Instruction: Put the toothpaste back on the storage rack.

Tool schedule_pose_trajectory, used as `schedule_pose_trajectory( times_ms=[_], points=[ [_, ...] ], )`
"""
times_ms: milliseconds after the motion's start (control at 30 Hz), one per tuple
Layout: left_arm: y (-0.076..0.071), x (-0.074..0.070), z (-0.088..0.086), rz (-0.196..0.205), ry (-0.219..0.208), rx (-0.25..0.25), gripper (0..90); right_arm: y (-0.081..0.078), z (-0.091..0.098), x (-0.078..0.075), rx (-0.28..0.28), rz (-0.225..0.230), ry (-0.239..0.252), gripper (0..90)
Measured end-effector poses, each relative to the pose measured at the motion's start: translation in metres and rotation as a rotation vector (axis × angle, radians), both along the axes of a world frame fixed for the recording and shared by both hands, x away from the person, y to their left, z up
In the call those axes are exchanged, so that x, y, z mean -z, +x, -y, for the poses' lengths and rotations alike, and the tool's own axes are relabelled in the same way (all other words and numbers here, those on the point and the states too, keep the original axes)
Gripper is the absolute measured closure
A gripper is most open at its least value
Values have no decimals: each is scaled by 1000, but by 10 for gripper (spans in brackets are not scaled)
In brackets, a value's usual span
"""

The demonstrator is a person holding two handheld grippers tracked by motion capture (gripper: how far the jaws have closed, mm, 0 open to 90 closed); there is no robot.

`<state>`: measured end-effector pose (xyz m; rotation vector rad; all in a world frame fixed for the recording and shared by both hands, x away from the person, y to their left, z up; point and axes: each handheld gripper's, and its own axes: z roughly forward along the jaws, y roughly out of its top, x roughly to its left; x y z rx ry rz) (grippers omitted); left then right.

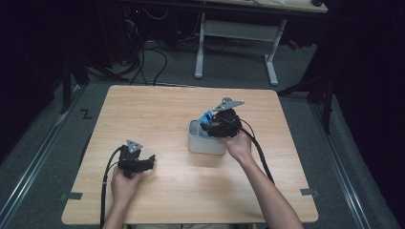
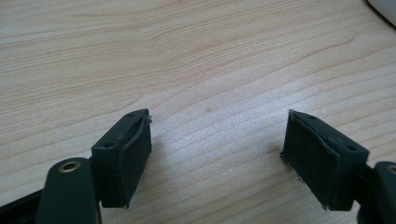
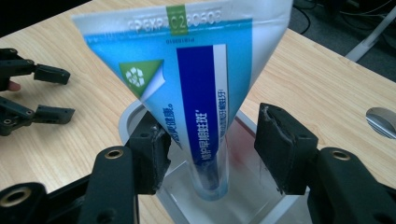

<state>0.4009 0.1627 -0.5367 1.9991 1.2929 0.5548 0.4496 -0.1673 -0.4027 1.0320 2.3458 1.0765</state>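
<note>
One blue-and-white plastic toothpaste tube (image 3: 196,107) stands crimped end up in the single grey rectangular plastic holder (image 1: 203,143) near the table (image 1: 157,114) centre, leaning on its wall, so it appears just deposited. Right gripper (image 3: 212,154) fingers are spread either side of the tube, the left-hand pad close against it but apparently not clamping; left gripper (image 2: 217,156), fingers spread and empty, idles near the near-left edge.

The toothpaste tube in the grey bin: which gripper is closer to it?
Right. The right gripper has its jaws either side of the toothpaste tube over the grey bin; the left gripper sits apart on the table.
</note>
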Motion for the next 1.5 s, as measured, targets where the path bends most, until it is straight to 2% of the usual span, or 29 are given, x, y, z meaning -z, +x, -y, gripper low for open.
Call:
schedule_pose_trajectory(
  times_ms=[233, 333, 400, 467, 833, 900, 933, 1100, 1200, 1333, 1433, 1500],
  points=[
    [0, 0, 0, 0, 0, 0, 240, -7, 4, -2, -3, 0, 23, 453],
    [0, 0, 0, 1, 2, 0, 240, -11, 6, 2, -4, -13, 22, 452],
    [0, 0, 0, 1, 1, 0, 240, -13, 10, 4, -4, -22, 39, 445],
    [0, 0, 0, 1, 1, 0, 240, -15, 10, 5, -9, -10, 41, 445],
    [0, 0, 0, 1, 1, 0, 240, -24, 14, 10, -28, -13, 60, 439],
    [0, 0, 0, 2, -1, -2, 241, -26, 16, 10, -25, -14, 59, 439],
    [0, 0, 0, 2, -1, -2, 241, -28, 21, 11, -24, -12, 76, 456],
    [0, 0, 0, 2, -1, -3, 241, -31, 28, 13, -12, -13, 99, 457],
    [0, 0, 0, 2, -1, -3, 241, -33, 31, 13, -12, -9, 89, 457],
    [0, 0, 0, 2, -1, -2, 241, -38, 40, 12, 15, 12, 84, 456],
    [0, 0, 0, 2, -1, -2, 241, -40, 49, 16, 40, 6, 108, 455],
    [0, 0, 0, 2, -1, -2, 241, -40, 52, 17, 51, 2, 99, 454]
  ],
)
